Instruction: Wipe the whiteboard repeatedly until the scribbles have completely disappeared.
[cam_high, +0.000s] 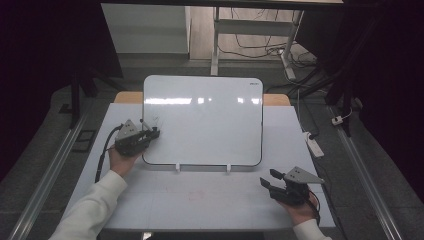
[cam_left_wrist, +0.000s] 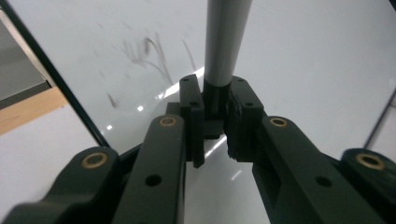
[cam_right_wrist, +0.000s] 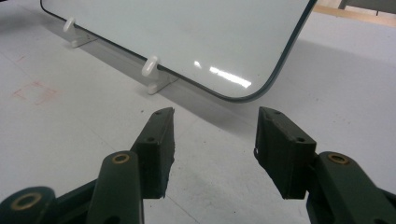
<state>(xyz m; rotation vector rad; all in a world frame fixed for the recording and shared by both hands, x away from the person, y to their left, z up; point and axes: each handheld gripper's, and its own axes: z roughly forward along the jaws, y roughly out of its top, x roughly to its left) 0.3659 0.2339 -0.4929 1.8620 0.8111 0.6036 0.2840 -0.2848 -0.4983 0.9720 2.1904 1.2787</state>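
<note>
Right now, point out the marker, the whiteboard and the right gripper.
marker (cam_left_wrist: 227, 42), left gripper view, on its grey barrel above the jaws.
whiteboard (cam_high: 210, 125), high view, on its bare white face.
right gripper (cam_right_wrist: 215, 140), right gripper view, midway between its open fingertips.

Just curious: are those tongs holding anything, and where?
The left tongs grip a grey marker by its dark end. The right tongs hold nothing.
</note>
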